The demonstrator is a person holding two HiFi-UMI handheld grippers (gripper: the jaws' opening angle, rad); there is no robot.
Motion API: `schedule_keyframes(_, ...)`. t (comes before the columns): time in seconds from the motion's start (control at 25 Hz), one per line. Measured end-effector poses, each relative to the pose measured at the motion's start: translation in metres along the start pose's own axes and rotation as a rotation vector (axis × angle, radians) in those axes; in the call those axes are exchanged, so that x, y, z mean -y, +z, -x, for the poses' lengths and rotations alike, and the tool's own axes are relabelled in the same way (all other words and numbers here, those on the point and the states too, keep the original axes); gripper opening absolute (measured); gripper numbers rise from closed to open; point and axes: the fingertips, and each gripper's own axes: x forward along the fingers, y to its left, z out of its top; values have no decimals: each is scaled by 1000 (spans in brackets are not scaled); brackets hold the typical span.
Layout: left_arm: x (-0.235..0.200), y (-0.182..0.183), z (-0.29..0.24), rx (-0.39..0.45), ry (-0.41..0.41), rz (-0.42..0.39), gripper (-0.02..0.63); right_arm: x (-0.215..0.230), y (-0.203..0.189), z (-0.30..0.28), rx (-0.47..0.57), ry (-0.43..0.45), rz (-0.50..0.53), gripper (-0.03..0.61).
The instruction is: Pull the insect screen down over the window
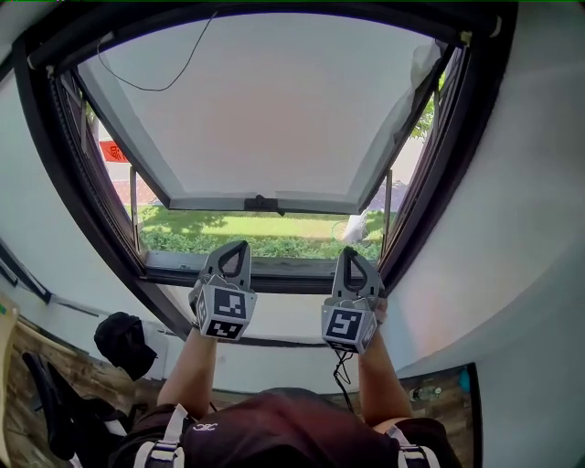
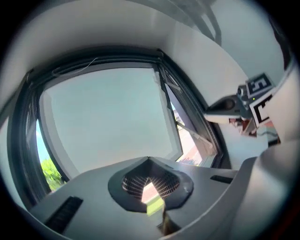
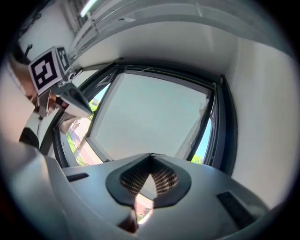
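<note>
Window: dark frame, sash swung outward.
Insect screen: seems rolled up at frame top; thin cord loops below it.
L tongs: shut, empty, by sill.
R tongs: shut, empty, alongside L, not touching.
</note>
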Motion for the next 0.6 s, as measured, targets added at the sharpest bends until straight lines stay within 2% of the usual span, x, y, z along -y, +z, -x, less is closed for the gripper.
schedule_keyframes(0.16,-29,7,2,-47,139,-363,2,17,3,-7,-16,-74,282,6)
schedule_keyframes(0.24,-39,11,4,-71,174,-555,2,20,-2,-12,-39,-84,440,6)
schedule_keyframes(0.32,-46,12,5,-103,183,-708,3,20,-10,-18,-81,-56,544,8)
schedule_keyframes(0.36,-49,11,5,-120,178,-756,18,20,-12,-21,-97,-37,564,18)
schedule_keyframes(0.44,-55,8,5,-148,153,-794,96,22,-8,-24,-97,-15,574,48)
schedule_keyframes(0.6,-69,18,9,-141,137,-774,186,30,16,-25,-42,-19,550,81)
